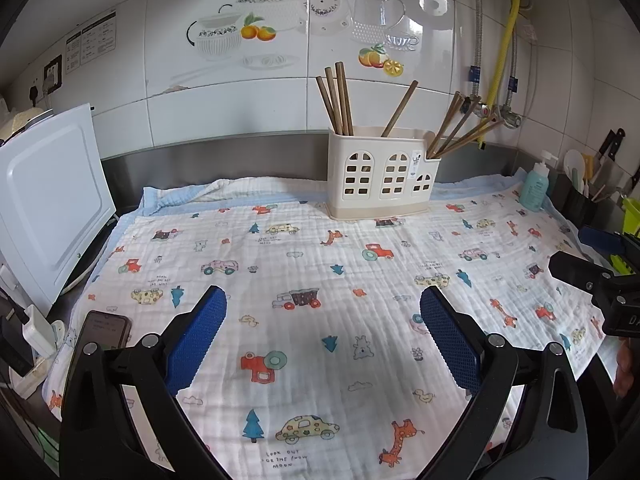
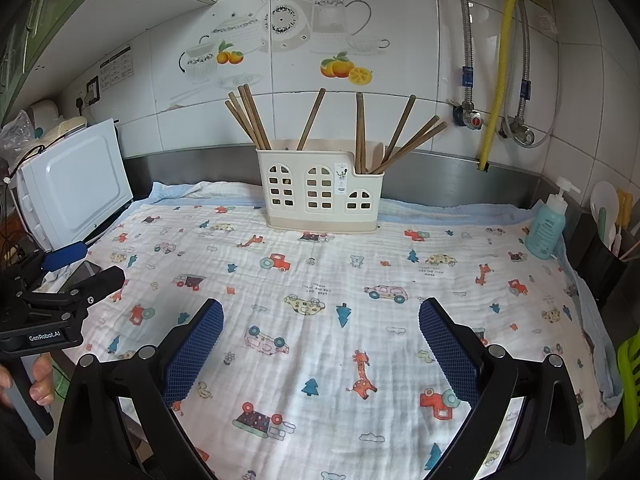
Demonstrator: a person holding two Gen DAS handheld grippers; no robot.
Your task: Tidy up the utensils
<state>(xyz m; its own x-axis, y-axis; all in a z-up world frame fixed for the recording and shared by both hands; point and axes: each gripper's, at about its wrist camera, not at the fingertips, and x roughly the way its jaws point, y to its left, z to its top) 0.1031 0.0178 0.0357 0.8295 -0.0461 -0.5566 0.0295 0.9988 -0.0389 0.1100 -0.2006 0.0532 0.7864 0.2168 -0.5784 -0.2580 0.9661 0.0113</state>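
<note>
Both views are evenly and brightly lit by soft, diffuse light. Glare sits on the glossy wall tiles [image 1: 400, 12] at the top centre and top right of the left wrist view, washing out the printed decoration there; milder sheen shows at the upper right of the right wrist view. Shadows on the patterned cloth [image 2: 320, 300] are faint. Fisheye distortion bends the edges strongly, with black vignetting in all corners. Focus is sharp centrally, softer toward the rims.
</note>
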